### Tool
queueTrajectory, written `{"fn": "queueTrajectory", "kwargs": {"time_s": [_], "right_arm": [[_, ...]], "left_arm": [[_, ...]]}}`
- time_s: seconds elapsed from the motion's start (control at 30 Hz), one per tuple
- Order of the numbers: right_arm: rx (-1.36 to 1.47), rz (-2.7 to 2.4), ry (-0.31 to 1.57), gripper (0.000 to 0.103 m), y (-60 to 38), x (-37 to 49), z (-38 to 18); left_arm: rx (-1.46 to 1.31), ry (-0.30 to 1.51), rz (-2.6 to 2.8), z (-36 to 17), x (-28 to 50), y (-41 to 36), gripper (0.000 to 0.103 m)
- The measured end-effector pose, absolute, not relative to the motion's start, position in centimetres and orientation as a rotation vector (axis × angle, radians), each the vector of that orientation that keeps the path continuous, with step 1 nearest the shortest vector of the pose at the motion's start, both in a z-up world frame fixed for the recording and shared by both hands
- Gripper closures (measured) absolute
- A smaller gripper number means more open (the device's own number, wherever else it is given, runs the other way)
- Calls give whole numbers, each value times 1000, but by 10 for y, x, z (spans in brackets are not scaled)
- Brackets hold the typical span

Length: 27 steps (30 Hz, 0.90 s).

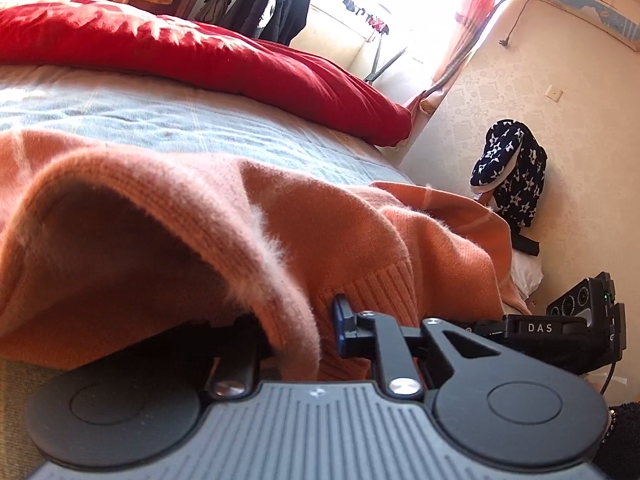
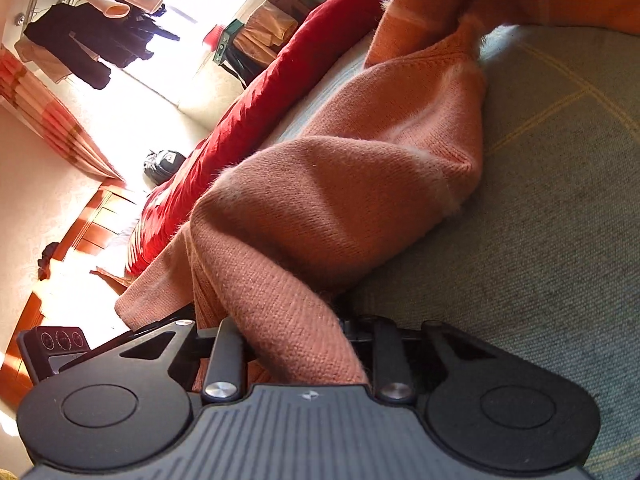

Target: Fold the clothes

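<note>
On the bed: orange sweater spread over the grey-blue sheet, rumpled.
Left gripper: fingers pinched on a fold of the sweater's edge.
Right gripper: clamped on a bunched, lifted part.
Behind: red quilt.

orange sweater heaped right ahead, bare bedsheet beyond, red quilt bounding far side
</note>
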State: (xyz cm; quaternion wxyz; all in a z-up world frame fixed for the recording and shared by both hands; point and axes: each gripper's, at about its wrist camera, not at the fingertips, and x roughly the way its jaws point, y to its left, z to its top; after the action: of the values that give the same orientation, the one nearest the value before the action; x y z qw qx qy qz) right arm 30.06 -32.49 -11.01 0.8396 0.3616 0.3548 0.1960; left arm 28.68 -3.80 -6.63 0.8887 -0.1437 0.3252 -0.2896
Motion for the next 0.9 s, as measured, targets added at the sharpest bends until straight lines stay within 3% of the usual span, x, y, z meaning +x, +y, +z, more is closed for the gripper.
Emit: {"fn": "queueTrajectory", "kwargs": {"time_s": [0.07,0.6,0.67,0.9], "right_arm": [[752,417,727,80,-327,292,-98],[638,434,579,89,-377,192,1],[645,442,562,94,-385,178,8],[602,359,715,91,-382,159,-20]], "left_arm": [[-289,650,-596,-56,279,-33,98],[-327,535,-585,19,183,39,98],[-345,544,-583,20,169,50,98],[-400,686,-510,-22,141,76,97]]}}
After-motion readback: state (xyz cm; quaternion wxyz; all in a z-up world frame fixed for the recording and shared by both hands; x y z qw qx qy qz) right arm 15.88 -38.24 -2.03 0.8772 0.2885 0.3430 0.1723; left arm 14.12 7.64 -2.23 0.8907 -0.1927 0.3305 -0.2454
